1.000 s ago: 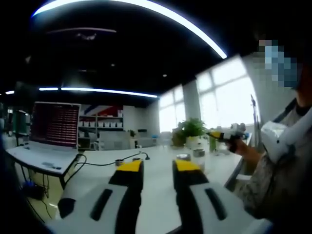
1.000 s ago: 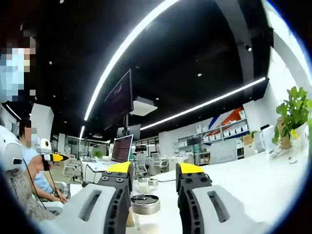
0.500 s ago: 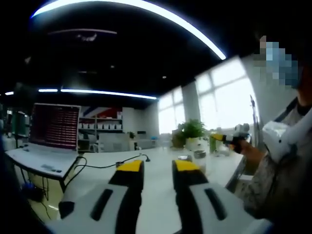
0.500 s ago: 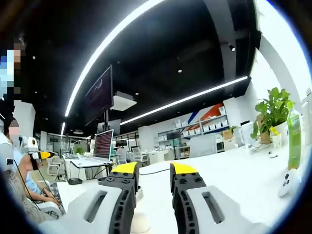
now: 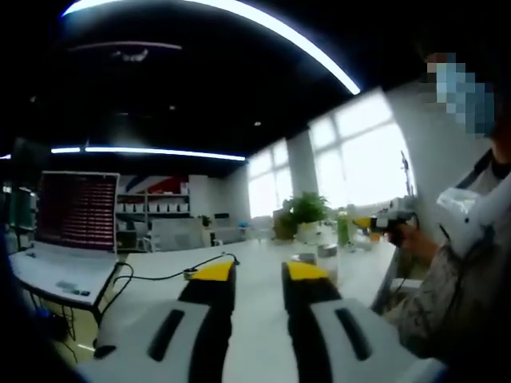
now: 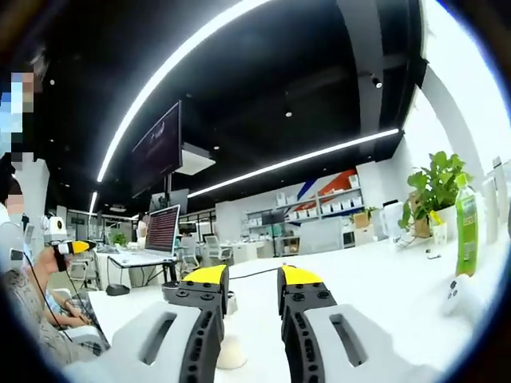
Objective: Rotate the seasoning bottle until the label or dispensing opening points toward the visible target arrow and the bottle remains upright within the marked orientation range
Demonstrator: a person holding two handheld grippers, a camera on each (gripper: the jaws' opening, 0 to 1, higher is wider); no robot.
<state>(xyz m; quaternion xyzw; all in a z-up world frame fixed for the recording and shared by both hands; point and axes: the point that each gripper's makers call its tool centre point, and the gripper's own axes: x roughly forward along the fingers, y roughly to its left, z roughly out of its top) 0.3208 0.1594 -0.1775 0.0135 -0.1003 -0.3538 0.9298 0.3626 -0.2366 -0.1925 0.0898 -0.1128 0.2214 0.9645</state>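
- Left gripper view: left gripper (image 5: 259, 275) raised above a long white table (image 5: 255, 335); its yellow-tipped jaws stand spread with a plain gap, nothing between them.
- Just beyond the right jaw tip, small lidded jars (image 5: 315, 257) stand on the table. They are blurred, and I cannot tell which, if any, is the seasoning bottle.
- A black cable (image 5: 172, 274) runs across the tabletop from behind the left jaw toward an open laptop (image 5: 68, 231) on a lower desk at left.
- Far end of the table: potted plant (image 5: 302, 212) and a green bottle (image 5: 343, 229), upright, before bright windows (image 5: 351, 163).
- At right, the person's hand holds the right gripper (image 5: 383, 223), off the table edge and well apart from the jars.
- Dark ceiling with long light strips (image 5: 231, 20); shelving on the back wall.
- Right gripper view: right gripper (image 6: 251, 278) over the same white table (image 6: 375, 295), jaws parted, nothing held.
- A small white object (image 6: 231, 353) sits on the table low between the jaws; too blurred to identify.
- At right, the green bottle (image 6: 465, 227) stands upright beside the potted plant (image 6: 435, 187).
- At left, the left gripper (image 6: 68, 248) shows in the person's hand; behind it the laptop (image 6: 160, 231) and a hanging monitor (image 6: 158, 148).
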